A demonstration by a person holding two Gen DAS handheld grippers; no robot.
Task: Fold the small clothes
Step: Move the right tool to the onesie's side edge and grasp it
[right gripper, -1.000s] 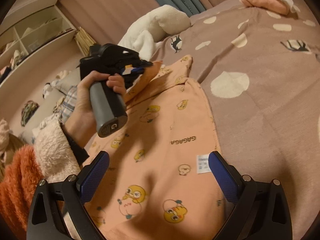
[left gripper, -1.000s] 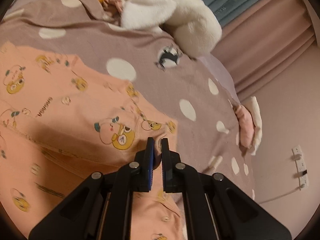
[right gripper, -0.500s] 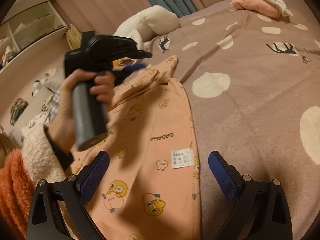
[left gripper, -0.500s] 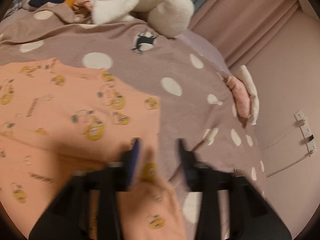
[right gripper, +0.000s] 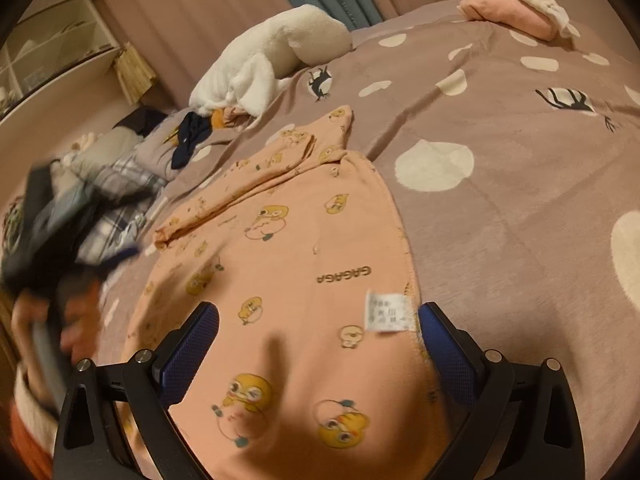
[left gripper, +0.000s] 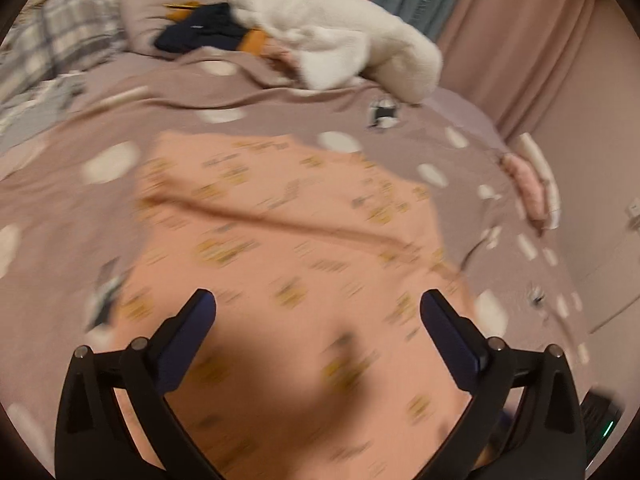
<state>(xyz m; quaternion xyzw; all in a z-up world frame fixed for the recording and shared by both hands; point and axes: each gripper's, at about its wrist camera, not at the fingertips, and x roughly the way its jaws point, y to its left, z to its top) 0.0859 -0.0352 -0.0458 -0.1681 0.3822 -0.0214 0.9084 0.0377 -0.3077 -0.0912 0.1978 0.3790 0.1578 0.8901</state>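
Note:
A peach garment (left gripper: 288, 240) printed with yellow cartoon animals lies flat on the spotted mauve bedspread (left gripper: 80, 240). One sleeve (right gripper: 256, 176) is folded across its upper part, and a white care label (right gripper: 386, 312) shows near its right edge. My left gripper (left gripper: 318, 312) hovers over the garment's near part; its jaws are opening wide, with nothing between them. The left wrist view is blurred by motion. My right gripper (right gripper: 320, 328) stands open just above the garment, holding nothing. In the right wrist view the left gripper (right gripper: 48, 216) and the hand holding it are a blur at the left edge.
A white fleece heap (left gripper: 344, 52) and dark clothes (left gripper: 200, 32) lie at the far end of the bed. Folded pink and cream pieces (right gripper: 516, 4) are stacked at the far right. Plaid bedding (right gripper: 120, 192) is on the left, and shelves (right gripper: 52, 52) and curtains stand behind.
My left gripper let go of the sleeve, opened wide and drew back towards the garment's near edge. The sleeve now lies folded over the body. The right gripper stayed open and nearly still.

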